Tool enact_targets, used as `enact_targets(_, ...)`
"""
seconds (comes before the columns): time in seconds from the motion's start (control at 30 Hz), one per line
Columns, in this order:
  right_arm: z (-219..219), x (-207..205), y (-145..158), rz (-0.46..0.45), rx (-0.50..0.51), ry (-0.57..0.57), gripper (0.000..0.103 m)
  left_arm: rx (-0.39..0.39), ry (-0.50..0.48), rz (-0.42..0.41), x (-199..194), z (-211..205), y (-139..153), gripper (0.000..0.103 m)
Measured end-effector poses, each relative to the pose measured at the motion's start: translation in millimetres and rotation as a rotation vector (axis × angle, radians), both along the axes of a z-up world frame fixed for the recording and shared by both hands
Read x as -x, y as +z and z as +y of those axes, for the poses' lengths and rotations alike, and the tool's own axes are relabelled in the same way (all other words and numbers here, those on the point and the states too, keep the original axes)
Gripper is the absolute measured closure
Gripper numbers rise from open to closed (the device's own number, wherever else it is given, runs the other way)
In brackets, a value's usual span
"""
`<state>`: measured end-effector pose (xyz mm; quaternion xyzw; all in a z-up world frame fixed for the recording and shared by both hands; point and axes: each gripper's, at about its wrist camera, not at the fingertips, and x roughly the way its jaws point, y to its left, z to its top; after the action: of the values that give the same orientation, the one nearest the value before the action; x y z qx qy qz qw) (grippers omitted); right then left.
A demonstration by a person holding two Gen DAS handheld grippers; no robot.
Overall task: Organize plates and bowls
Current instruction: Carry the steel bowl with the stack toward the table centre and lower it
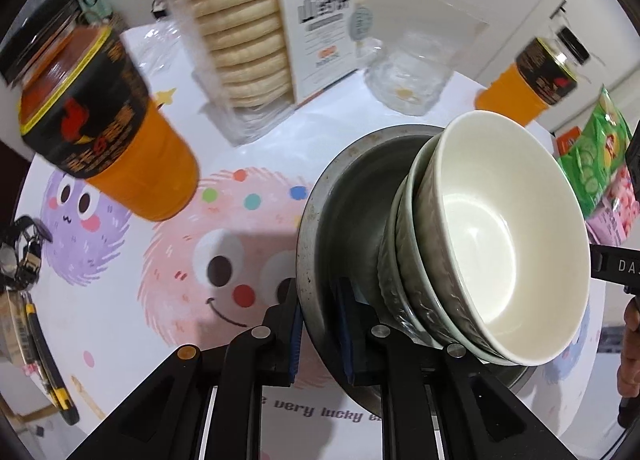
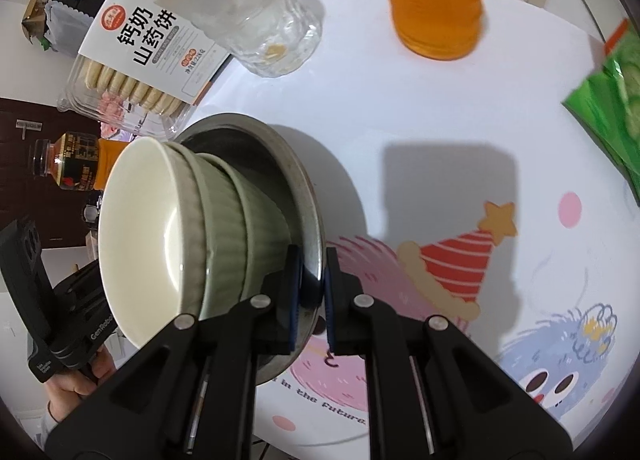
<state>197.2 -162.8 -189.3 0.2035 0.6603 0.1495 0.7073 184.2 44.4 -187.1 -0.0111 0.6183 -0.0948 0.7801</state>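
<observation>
Far left on the tabletop [image 1: 132,312]: orange drink bottle [image 1: 108,128], then a cracker pack [image 1: 240,40], an empty glass [image 1: 412,80], a second orange bottle [image 1: 532,76], and a green snack bag [image 1: 600,168] far right. These are clutter, not part of the sorting.

Near centre: metal plate [image 1: 320,220] with stacked bowls [image 1: 500,240] nested on it, white inside, green ribbed outside. The bowls look gathered onto the plate so that everything moves as one load.

Left tongs [image 1: 320,336] are clamped on the plate's left rim, one pad inside, one outside. Right tongs [image 2: 310,292] are clamped on the opposite rim [image 2: 312,196], the stack sitting just left of them in that view. A grip on each side probably keeps the plate level, so the bowls don't slide. The plate appears slightly lifted off the tabletop; can't confirm. The stack sits between the two tongs, touching neither.
</observation>
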Motion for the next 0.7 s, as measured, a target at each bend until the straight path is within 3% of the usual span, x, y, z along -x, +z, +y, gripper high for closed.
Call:
enact_targets(0.37,-60,53,19,-0.074,0.021,-0.113,0.089,0.007,-0.147,-0.062,7,-69,6,0.087)
enact_targets(0.7,-105,112,27,-0.084,0.042,-0.269,0.089,0.028,-0.297,-0.082,26,-137,9,0.087)
